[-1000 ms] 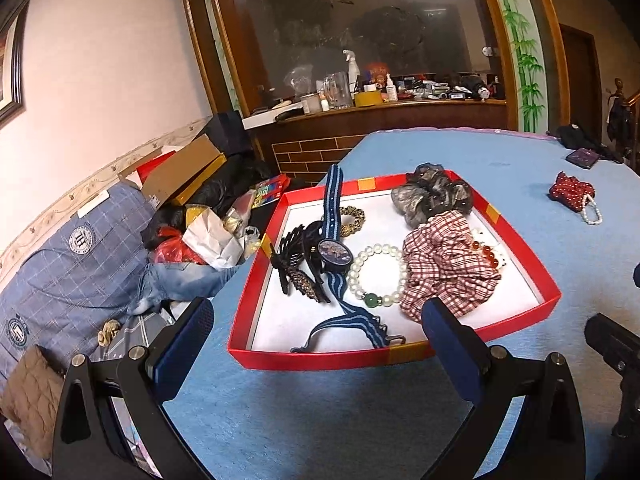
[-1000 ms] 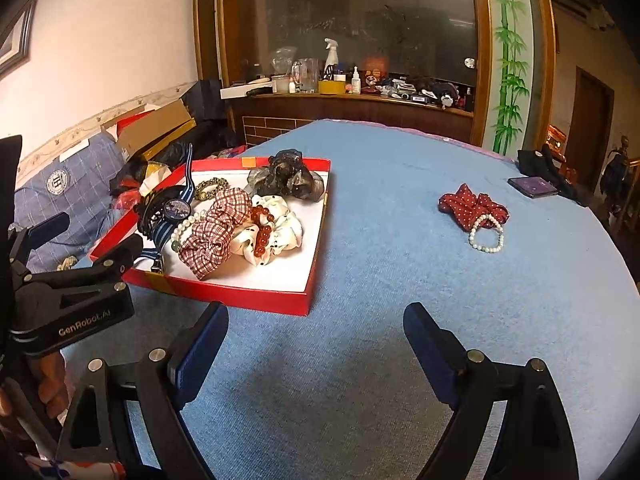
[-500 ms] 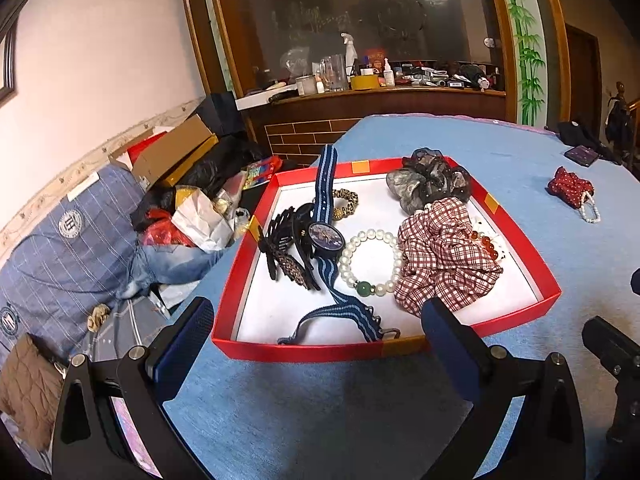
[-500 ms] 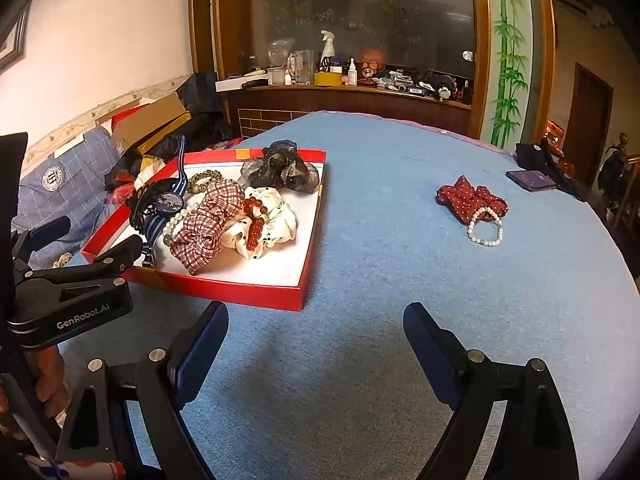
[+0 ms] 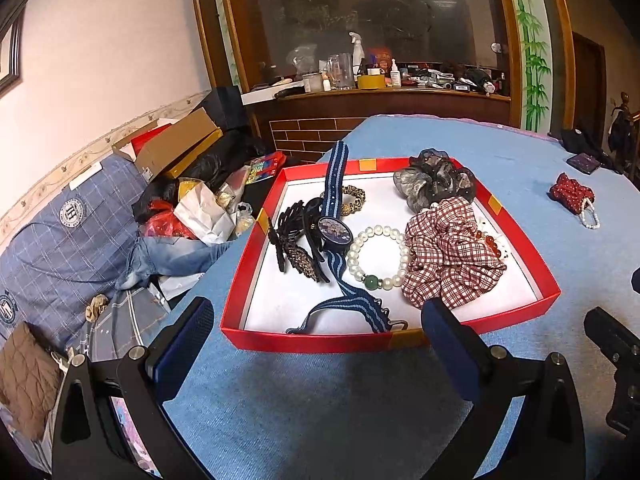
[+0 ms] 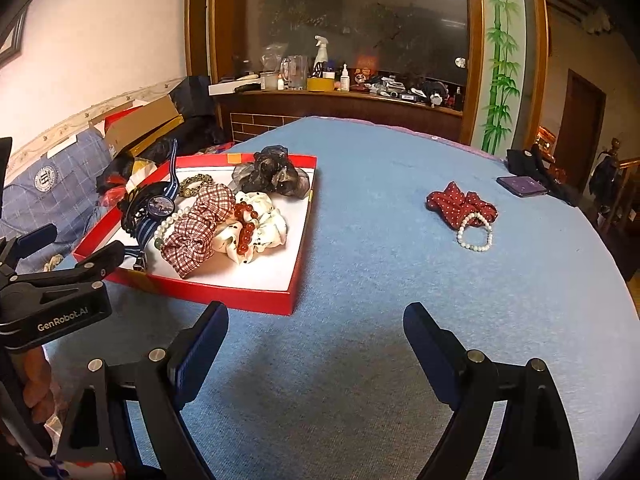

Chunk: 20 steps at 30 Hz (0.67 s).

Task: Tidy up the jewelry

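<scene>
A red tray (image 5: 248, 272) (image 6: 224, 290) on the blue table holds a plaid scrunchie (image 5: 448, 248), a pearl bracelet (image 5: 378, 258), a watch on a striped strap (image 5: 334, 232), a black hair claw (image 5: 292, 240), a grey scrunchie (image 5: 434, 184) and red beads (image 6: 245, 226). Out on the table lie a red dotted scrunchie (image 6: 460, 202) and a pearl bracelet (image 6: 475, 232). My left gripper (image 5: 316, 326) is open and empty just before the tray's near edge. My right gripper (image 6: 316, 332) is open and empty over the table, right of the tray.
A purple wallet (image 6: 521, 186) and dark items (image 6: 532, 164) lie at the table's far right. Boxes, bags and clothes (image 5: 120, 216) are piled left of the table. A cluttered wooden counter (image 5: 380, 88) stands behind.
Both grippers have shifted only slightly relative to the tray. Both stay open and empty; nothing was picked up or moved.
</scene>
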Motion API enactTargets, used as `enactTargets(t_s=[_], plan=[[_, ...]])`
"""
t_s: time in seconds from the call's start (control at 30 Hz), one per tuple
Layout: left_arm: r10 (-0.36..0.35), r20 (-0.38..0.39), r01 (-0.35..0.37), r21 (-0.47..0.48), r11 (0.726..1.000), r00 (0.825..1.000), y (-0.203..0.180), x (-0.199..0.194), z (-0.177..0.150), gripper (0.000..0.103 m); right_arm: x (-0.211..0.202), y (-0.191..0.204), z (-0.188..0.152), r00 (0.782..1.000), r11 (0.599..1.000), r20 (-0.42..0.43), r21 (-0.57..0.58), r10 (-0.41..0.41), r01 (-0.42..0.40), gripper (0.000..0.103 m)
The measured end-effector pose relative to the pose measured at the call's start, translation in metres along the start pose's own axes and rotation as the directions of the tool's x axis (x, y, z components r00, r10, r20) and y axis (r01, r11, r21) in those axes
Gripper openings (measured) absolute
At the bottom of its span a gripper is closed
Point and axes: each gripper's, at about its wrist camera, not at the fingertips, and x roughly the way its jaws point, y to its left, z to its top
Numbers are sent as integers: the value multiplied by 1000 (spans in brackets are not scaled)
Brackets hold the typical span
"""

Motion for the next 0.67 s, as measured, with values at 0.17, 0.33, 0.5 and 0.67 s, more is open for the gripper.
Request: enactTargets(t_s=[0.17, 0.33, 0.5, 0.67], plan=[[1, 5, -1, -9, 1000, 1000, 4, -3, -1, 103, -1, 1, -1, 1000, 1000, 4, -6, -12, 12, 93], [0, 4, 0, -12, 1000, 1000, 5, -3, -1, 103, -1, 2, -1, 1000, 1000, 6, -9, -18, 18, 92], [-11, -9, 11, -30, 999, 1000, 9, -4, -3, 103, -1, 2, -1, 1000, 1000, 6, -9, -19, 19, 92], [-23, -17, 22, -28, 999, 1000, 6, -7, -5, 103, -1, 1, 0, 1000, 1000, 4, -6, -16, 16, 92]])
